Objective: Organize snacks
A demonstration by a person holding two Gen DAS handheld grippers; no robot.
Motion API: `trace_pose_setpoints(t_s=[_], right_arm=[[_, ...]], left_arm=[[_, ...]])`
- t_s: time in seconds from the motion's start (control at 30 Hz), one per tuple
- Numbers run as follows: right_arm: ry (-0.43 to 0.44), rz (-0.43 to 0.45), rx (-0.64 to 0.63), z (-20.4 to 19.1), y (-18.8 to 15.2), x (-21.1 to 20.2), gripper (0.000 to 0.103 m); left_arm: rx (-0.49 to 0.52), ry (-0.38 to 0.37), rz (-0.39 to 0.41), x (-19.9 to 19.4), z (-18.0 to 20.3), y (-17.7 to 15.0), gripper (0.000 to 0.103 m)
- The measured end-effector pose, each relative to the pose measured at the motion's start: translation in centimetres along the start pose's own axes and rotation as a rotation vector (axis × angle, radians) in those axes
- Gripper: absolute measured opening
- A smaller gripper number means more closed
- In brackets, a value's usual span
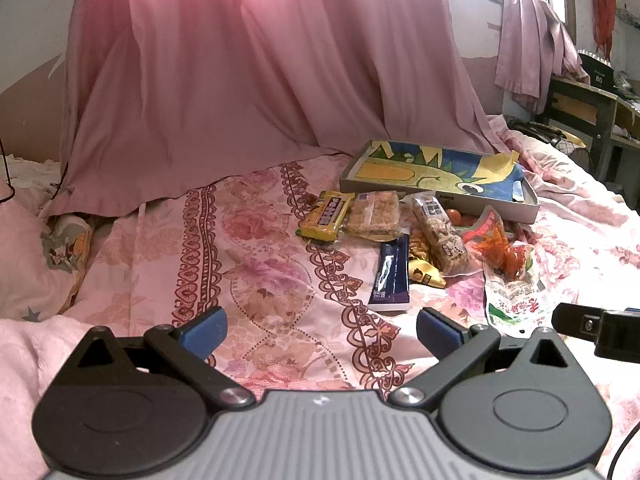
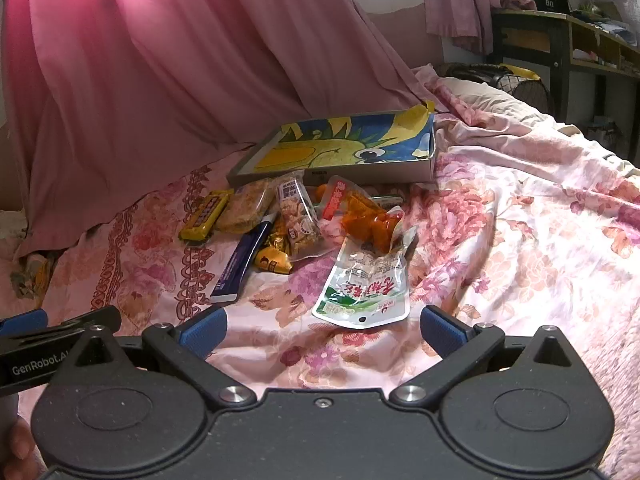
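Both grippers, left (image 1: 322, 330) & right (image 2: 322, 330), are hovering wide open, holding nothing, w/ snacks (image 2: 304, 220) lying piled just beside the tray (image 2: 424, 166). Approach step, prob.; next move is calling for closing on the nearest pouch (image 2: 366, 286).

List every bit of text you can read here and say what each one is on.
"GenRobot.AI": side of the left gripper.
"80": dark box on the far shelf.
Green pouch: red Chinese characters, too distorted to read.
Yellow bar, blue pack, clear nut pack: print too blurred.
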State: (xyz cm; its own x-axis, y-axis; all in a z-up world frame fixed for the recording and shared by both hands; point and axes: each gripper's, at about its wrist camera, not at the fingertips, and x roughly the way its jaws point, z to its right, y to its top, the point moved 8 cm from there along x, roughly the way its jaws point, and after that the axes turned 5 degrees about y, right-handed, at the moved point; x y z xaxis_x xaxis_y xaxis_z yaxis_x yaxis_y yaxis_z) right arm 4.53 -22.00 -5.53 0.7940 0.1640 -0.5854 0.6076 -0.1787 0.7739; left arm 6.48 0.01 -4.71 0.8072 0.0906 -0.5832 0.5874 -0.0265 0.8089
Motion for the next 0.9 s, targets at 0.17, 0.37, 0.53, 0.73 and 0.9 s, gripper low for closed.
trace_pose_setpoints(t_s=[0.17,0.37,0.53,0.73,0.9], right_arm=[[0.003,-0.001,0.001,-0.02,-0.42,-0.01,0.102],[0.004,-0.004,0.003,-0.05,-0.49,0.02,0.102],[0.004,-0.007,0.005,-0.02,-0.42,0.05,0.102],[0.004,-0.008,0.006,-0.03,-0.42,0.07,0.102],[0.004,-0.009,0.006,-0.09,-0.53,0.1,0.102]], left_arm=[[0.0,0.0,-0.001,0.0,0.0,0.0,0.103],[0.001,0.001,-0.001,0.0,-0.01,-0.01,0.103],[0.001,0.001,-0.002,0.0,-0.01,-0.02,0.103],[0.002,0.001,-0.003,0.01,0.0,-0.02,0.103],[0.002,0.001,-0.003,0.01,-0.01,-0.02,0.103]])
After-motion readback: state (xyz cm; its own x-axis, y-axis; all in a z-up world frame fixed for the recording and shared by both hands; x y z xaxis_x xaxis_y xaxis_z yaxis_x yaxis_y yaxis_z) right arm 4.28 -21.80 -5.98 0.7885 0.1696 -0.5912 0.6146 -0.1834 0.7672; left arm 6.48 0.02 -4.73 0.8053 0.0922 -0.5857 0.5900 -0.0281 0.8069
